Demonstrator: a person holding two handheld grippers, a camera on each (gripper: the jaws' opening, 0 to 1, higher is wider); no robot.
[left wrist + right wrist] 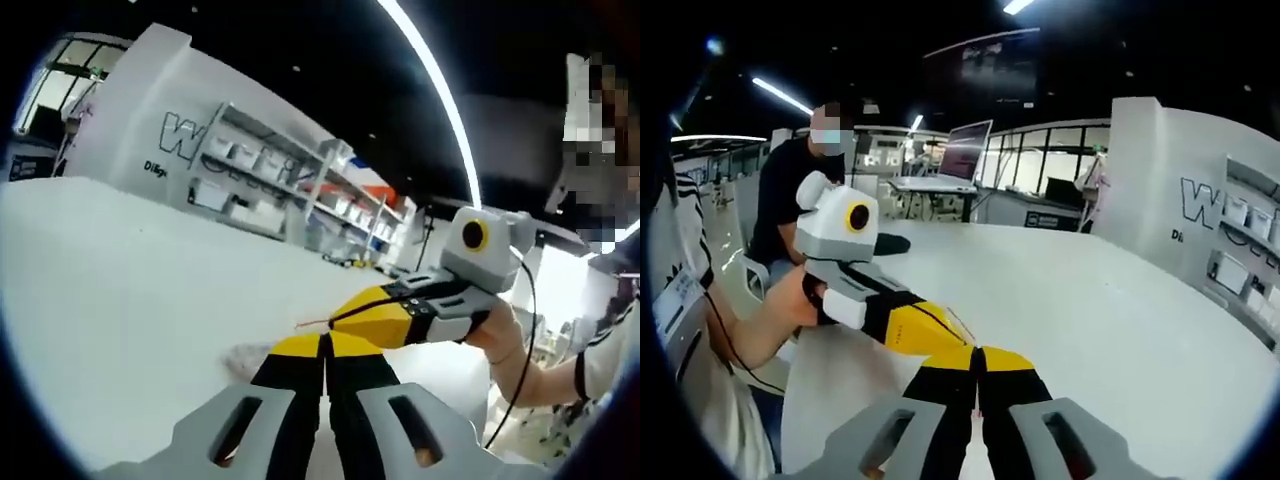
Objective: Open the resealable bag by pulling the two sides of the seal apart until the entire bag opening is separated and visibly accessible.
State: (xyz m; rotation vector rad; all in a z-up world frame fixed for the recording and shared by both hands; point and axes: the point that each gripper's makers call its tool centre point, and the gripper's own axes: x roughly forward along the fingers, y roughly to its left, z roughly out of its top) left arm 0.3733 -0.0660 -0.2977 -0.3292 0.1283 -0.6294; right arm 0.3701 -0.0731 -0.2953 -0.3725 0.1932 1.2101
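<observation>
The resealable bag (pixel 247 356) is clear film, barely visible against the white table (pixel 120 280), just left of my jaws. A thin reddish seal line (pixel 312 322) runs from it toward the two grippers' tips. My left gripper (pixel 325 343) is shut, its yellow-tipped black jaws pressed together on the bag's top edge. The right gripper (pixel 345 318) comes in from the right, held by a hand, and is shut on the same edge, tip to tip with the left. In the right gripper view, my right gripper (pixel 978 353) is shut, and the left gripper (pixel 940 340) meets it from the left.
The white table (pixel 1120 300) spreads wide beyond the grippers. A white wall with large letters and storage shelves (pixel 270 180) stands behind it. A seated person (pixel 790 190) and a desk with a monitor (pixel 965 150) are at the far side.
</observation>
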